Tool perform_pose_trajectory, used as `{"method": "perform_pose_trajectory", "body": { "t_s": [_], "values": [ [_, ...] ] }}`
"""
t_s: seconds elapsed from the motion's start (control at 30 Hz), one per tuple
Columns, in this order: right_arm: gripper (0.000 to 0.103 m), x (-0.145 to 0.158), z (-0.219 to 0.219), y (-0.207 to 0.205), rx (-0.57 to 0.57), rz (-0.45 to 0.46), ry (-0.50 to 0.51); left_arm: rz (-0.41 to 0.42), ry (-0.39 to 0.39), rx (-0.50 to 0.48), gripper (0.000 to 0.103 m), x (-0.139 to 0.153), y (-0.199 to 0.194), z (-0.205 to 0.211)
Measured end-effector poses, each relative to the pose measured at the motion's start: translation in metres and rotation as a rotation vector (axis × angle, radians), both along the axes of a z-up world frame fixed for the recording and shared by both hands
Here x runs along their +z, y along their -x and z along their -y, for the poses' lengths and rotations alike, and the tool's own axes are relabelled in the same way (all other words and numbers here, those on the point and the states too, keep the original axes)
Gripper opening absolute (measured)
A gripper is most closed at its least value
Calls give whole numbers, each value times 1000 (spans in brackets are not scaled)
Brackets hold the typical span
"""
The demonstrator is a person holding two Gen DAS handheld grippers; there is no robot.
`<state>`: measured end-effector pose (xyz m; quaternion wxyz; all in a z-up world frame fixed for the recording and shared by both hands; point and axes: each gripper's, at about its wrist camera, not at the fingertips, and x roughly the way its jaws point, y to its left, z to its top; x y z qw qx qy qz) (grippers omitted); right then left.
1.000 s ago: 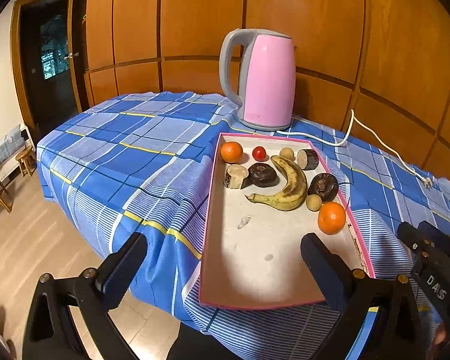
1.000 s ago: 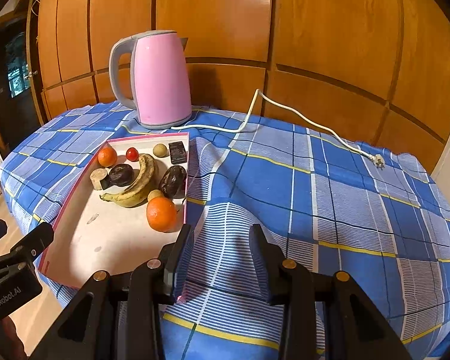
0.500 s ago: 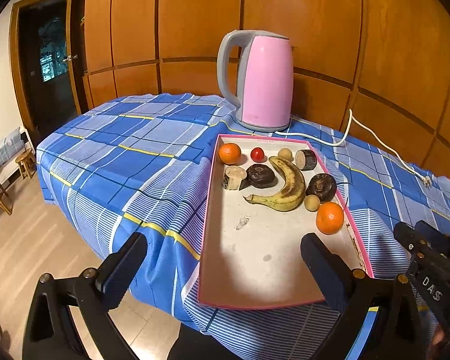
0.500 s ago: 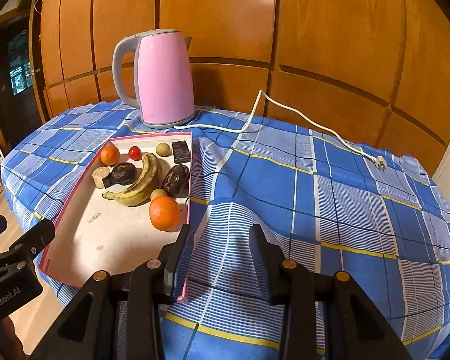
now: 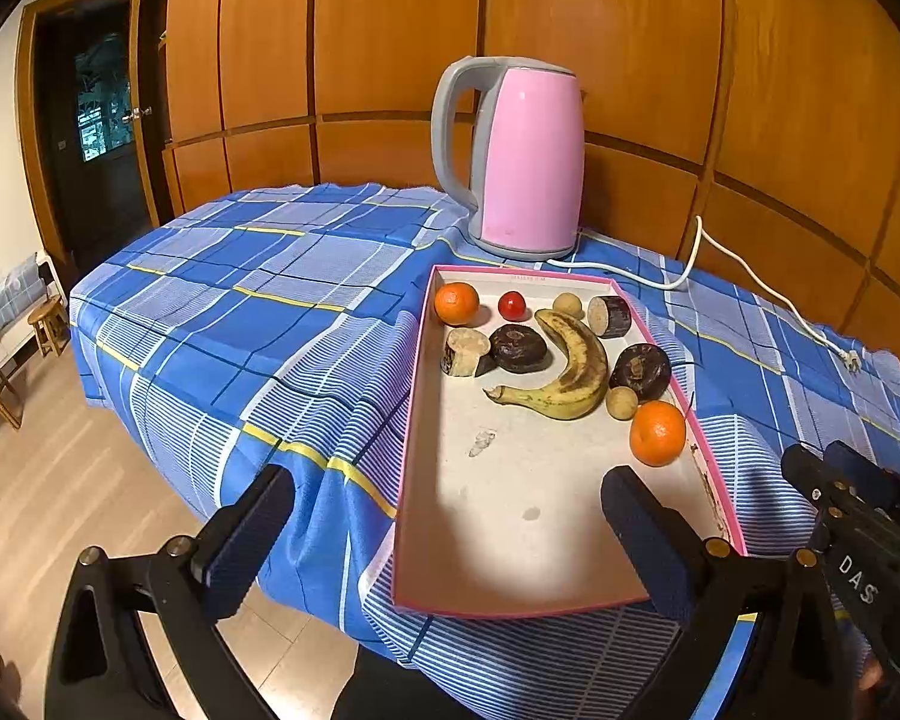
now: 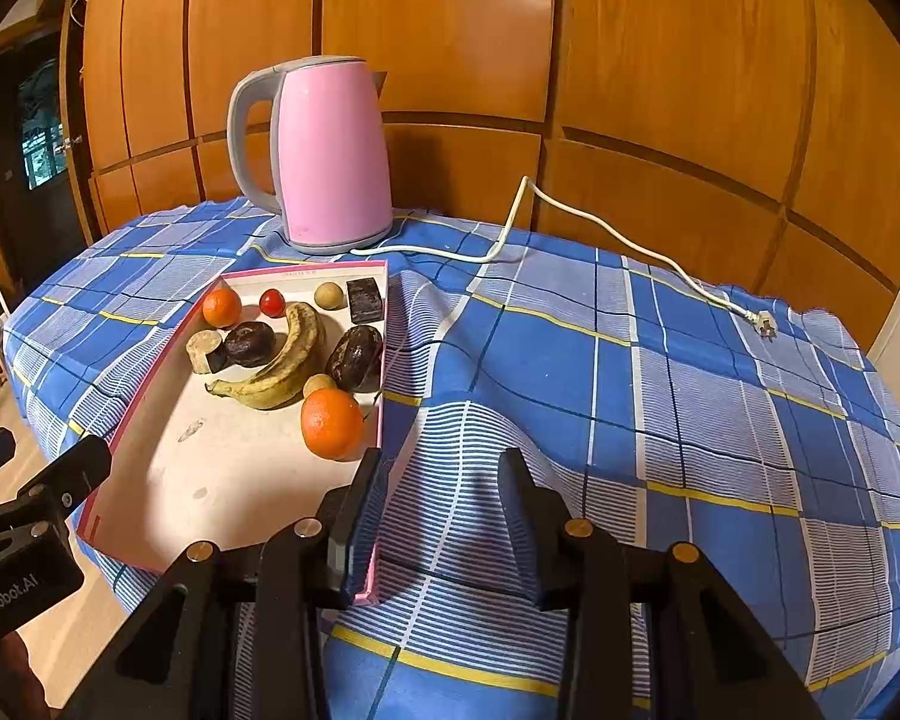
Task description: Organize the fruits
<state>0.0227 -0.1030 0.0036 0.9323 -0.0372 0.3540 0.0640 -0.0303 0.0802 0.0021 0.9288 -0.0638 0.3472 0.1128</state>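
A pink-rimmed tray (image 5: 510, 540) (image 6: 240, 480) lies on the blue checked tablecloth. In its far half lie a banana (image 5: 570, 372) (image 6: 288, 354), two oranges (image 5: 657, 433) (image 5: 456, 303) (image 6: 331, 423), a small red fruit (image 5: 512, 305) (image 6: 272, 302), dark fruits (image 5: 517, 348) (image 6: 354, 358) and small tan ones. My left gripper (image 5: 450, 531) is wide open and empty, above the tray's near end. My right gripper (image 6: 441, 513) is partly open and empty, beside the tray's near right rim.
A pink kettle (image 5: 519, 159) (image 6: 324, 156) stands behind the tray, its white cord (image 6: 600, 234) trailing right across the cloth. The table edge drops to a wooden floor on the left, with a stool (image 5: 45, 324). Wooden panels stand behind.
Both grippers have drifted slightly; the view of the tray has shifted a little. Neither gripper's opening has changed, and the fruits have not moved.
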Motion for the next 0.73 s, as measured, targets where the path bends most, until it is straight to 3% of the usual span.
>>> {"method": "perform_pose_trajectory", "body": {
  "t_s": [0.73],
  "values": [
    [38,-8,2,-4,7,-12,-3,-3,1,-33,103,-2,-6,5]
  ]
}}
